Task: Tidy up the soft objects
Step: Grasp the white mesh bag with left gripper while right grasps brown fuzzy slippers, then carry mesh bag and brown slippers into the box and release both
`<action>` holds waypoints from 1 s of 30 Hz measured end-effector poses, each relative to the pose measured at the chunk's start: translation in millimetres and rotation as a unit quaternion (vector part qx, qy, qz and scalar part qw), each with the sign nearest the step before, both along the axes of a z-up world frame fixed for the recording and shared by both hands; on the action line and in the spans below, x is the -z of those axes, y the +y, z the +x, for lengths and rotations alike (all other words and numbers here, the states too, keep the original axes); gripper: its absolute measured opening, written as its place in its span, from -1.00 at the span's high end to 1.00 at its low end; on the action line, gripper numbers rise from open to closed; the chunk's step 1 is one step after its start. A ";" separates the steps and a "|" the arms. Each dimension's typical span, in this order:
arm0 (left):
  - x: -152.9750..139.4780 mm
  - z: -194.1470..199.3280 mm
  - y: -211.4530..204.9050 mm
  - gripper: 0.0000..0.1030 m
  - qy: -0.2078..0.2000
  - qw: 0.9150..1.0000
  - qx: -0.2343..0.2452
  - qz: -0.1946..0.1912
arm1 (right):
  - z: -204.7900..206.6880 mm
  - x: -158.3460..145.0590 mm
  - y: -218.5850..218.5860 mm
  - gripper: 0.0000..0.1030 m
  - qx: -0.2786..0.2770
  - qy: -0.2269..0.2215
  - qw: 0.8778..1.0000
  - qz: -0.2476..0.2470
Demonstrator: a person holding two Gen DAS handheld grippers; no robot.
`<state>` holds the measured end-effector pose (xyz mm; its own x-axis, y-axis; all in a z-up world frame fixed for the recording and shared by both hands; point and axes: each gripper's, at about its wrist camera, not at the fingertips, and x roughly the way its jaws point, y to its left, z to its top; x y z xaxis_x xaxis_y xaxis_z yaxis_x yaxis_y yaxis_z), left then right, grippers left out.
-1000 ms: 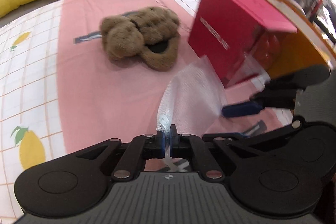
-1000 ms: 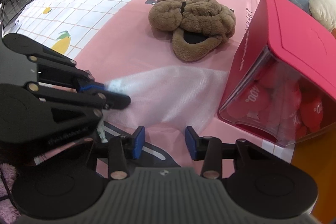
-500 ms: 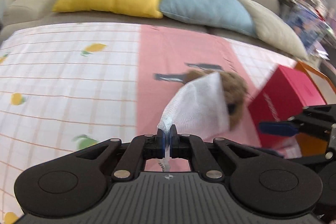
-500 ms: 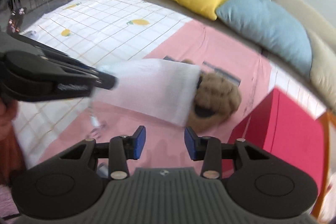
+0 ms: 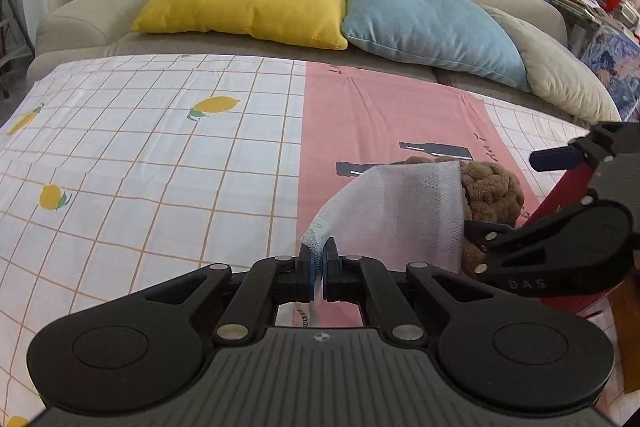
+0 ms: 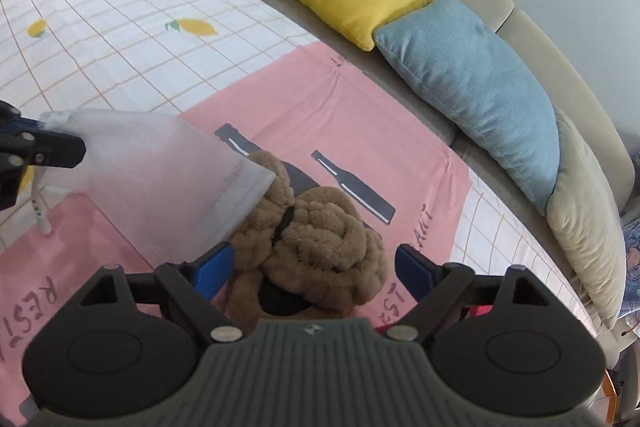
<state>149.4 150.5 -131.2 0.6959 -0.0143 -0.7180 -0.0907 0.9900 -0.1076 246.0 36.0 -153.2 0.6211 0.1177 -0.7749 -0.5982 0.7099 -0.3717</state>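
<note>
left gripper is clamping tight on the corner of the white mesh bag, holding it lifted so the mouth is hanging toward the brown plush slippers. right gripper is spread wide with nothing in it, blue pads straddling the slippers, which are lying on the pink panel of the sheet. looks like it's lining up to grab them and feed them into the bag. bag mouth isn't held open on the far side, so it may be folding shut.
</note>
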 end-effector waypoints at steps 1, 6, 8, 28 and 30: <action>1.0 -1.0 -0.9 0.94 -0.003 1.000 -0.002 0.006 | 3.2 1.8 1.2 -0.68 0.000 0.008 1.000 0.003; 3.6 0.3 12.5 0.94 -0.001 0.999 -0.034 0.004 | 8.0 13.7 10.5 -0.76 -0.002 0.018 1.000 -0.011; 4.9 -0.9 16.2 0.94 0.002 0.999 -0.040 0.002 | 12.2 20.3 13.7 -0.75 0.015 0.036 0.999 -0.015; -28.0 -26.5 21.8 0.94 -0.008 0.996 -0.087 -0.002 | -43.6 -47.3 -8.3 0.45 0.003 -0.025 0.996 0.087; -36.9 -30.4 18.3 0.94 -0.017 0.996 -0.084 -0.004 | -59.7 -60.6 -16.9 0.45 0.001 -0.028 0.994 0.109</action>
<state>119.0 168.8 -94.3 0.7121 0.0992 -0.6950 -0.2514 0.9603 -0.1205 186.3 19.1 -92.6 0.6627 0.2772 -0.6957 -0.5791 0.7787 -0.2413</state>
